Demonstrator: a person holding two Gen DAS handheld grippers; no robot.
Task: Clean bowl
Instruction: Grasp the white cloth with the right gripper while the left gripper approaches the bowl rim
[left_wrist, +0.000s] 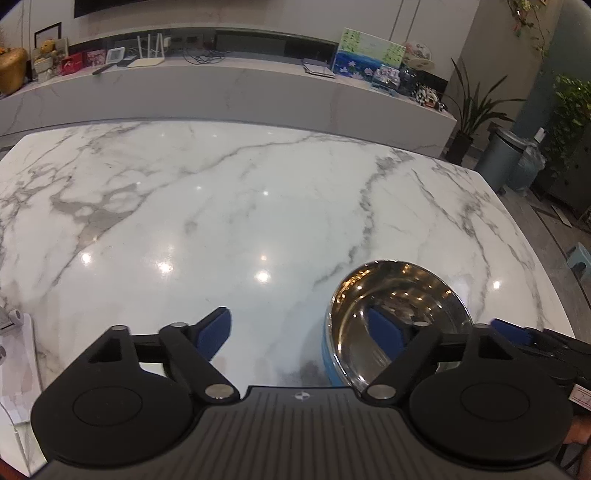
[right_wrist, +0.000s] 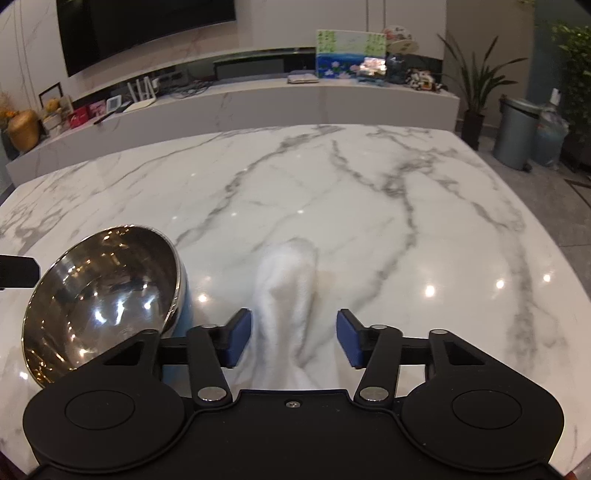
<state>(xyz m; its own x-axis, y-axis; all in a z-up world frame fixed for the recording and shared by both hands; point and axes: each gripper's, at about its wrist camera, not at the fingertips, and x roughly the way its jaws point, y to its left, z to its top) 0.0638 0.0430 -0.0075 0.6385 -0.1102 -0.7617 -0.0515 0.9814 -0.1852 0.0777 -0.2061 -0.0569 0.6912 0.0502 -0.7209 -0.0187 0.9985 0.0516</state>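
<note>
The left gripper (left_wrist: 303, 336) has its fingers spread wide over the table (left_wrist: 221, 221). Its right finger (left_wrist: 384, 332) reaches over the rim into the bowl (left_wrist: 402, 310), its left finger (left_wrist: 216, 330) is over bare marble outside, so the blue wall of the bowl is between the two, and I cannot tell if a pad touches it. The bowl is shiny steel inside and stands upright near the front edge of the table.

The right gripper (right_wrist: 293, 338) is just to the right of the bowl (right_wrist: 99, 302). Its fingers are half spread around a white cloth (right_wrist: 286, 295) that lies on the table between them; a gap shows on each side, so they do not pinch it yet.

Farther back, behind the table, a long marble shelf (right_wrist: 258, 107) carries a white router (right_wrist: 142, 98), a red box (right_wrist: 79, 119) with writing too small to read, and a painting of flowers (right_wrist: 349, 55)
</note>
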